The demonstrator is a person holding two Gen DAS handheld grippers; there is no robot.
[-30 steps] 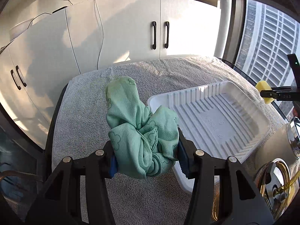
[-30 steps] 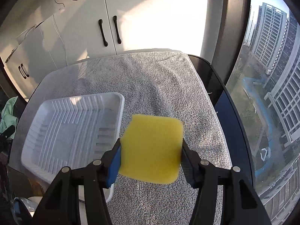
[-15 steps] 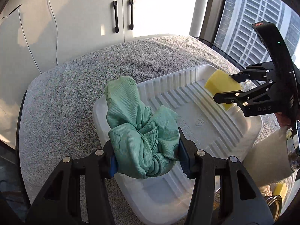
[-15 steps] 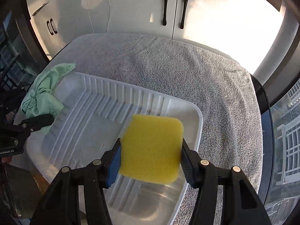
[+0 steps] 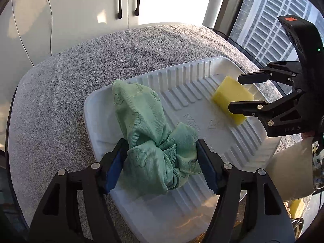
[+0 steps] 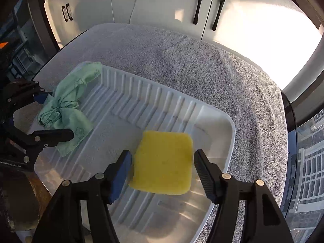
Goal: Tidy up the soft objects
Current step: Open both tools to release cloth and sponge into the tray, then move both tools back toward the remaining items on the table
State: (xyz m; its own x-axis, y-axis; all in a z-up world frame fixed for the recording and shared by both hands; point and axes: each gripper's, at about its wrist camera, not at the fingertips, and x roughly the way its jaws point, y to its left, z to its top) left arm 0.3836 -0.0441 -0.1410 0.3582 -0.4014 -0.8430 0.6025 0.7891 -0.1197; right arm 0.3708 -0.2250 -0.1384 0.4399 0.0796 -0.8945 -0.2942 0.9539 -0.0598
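Observation:
A white ribbed tray (image 5: pixel 202 77) (image 6: pixel 154 101) lies on a grey towel. My left gripper (image 5: pixel 162 162) has its jaws spread around a bunched green cloth (image 5: pixel 149 137), which rests in the tray's near left corner; the pads seem barely touching it. The cloth also shows in the right wrist view (image 6: pixel 66 107). My right gripper (image 6: pixel 162 170) is open, with a yellow sponge (image 6: pixel 164 162) lying flat in the tray between its fingers, a gap on the right side. The sponge also shows in the left wrist view (image 5: pixel 230 97), beside the right gripper (image 5: pixel 236 93).
The grey towel (image 5: pixel 60 81) (image 6: pixel 202 64) covers a round dark table. White cabinets with black handles (image 5: pixel 127 0) stand behind. A window with buildings is to the right (image 5: pixel 263 30). A yellow object (image 5: pixel 295 218) lies low at the right edge.
Both grippers came down over the tray and opened. The sponge now lies in the tray, released. The cloth now rests in the tray, with the left jaws wider apart.

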